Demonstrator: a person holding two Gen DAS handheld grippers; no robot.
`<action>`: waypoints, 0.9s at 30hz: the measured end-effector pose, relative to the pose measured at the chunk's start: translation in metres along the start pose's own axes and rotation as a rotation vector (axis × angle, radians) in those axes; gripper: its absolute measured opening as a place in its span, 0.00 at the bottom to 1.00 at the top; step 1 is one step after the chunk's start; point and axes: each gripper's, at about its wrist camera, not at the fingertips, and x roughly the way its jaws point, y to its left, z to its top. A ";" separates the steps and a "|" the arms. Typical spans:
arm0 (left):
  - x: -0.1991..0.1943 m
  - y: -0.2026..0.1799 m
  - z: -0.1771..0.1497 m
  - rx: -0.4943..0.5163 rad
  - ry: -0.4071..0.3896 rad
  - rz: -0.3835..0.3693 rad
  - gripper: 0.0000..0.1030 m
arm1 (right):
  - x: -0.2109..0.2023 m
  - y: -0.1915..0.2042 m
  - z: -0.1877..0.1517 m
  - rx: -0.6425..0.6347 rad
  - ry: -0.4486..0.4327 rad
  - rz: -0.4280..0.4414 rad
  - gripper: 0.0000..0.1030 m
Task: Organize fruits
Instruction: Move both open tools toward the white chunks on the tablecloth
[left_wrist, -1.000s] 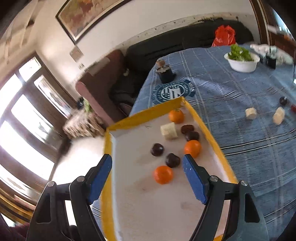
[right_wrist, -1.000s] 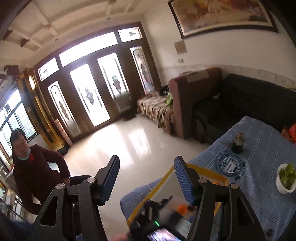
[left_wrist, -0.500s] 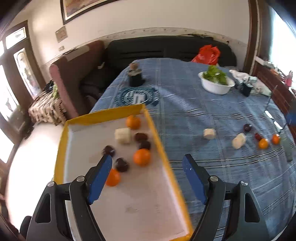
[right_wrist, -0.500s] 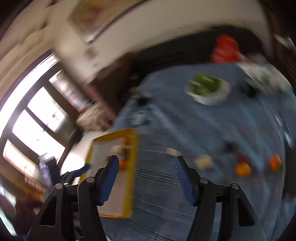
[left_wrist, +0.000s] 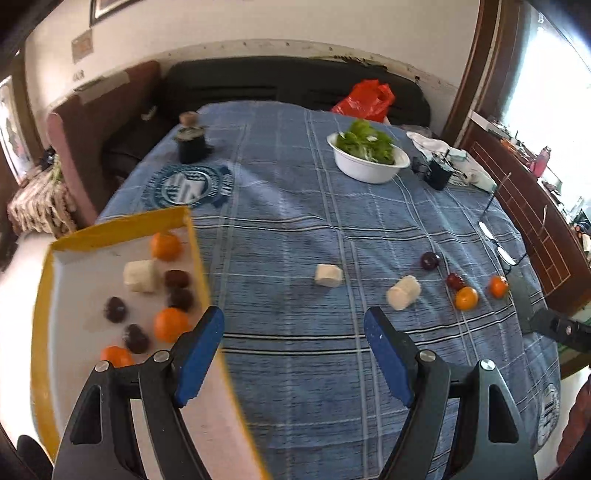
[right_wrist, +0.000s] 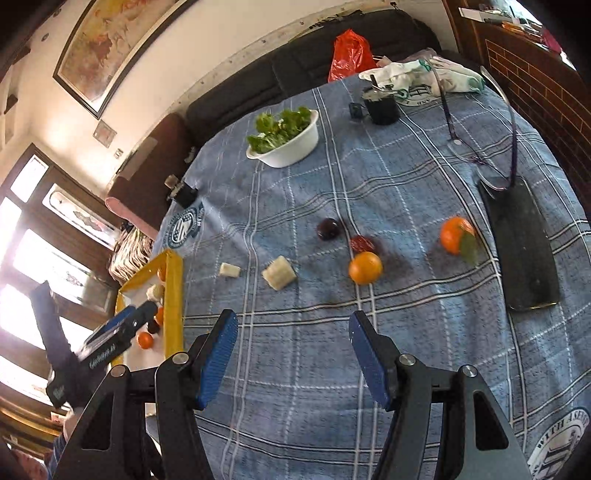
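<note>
The left gripper (left_wrist: 293, 325) is closing on nothing above the blue cloth (left_wrist: 295, 229), and the right gripper (right_wrist: 293, 328) stands open and empty. At mid-left, the yellow tray (left_wrist: 122, 225) holds 3 oranges (left_wrist: 166, 245), dark fruits and a pale chunk. At right-center, 2 oranges (right_wrist: 365, 267), 2 pale chunks (right_wrist: 279, 272) and what look like 2 dark fruits (right_wrist: 328, 229) lie loose on the cloth.

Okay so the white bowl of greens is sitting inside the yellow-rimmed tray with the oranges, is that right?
Not quite. The white bowl of greens stands on the blue tablecloth, well apart from the yellow-rimmed tray; the left wrist view shows it. The oranges are in the tray.
</note>
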 end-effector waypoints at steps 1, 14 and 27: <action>0.006 -0.004 0.003 0.004 0.010 -0.013 0.70 | -0.003 -0.002 -0.001 -0.002 0.003 -0.003 0.66; 0.099 -0.026 0.039 0.011 0.175 -0.071 0.47 | -0.018 -0.029 -0.005 0.020 -0.002 -0.038 0.66; 0.070 -0.067 0.023 0.211 0.010 0.317 0.73 | -0.045 0.088 0.040 -0.340 -0.096 0.150 0.66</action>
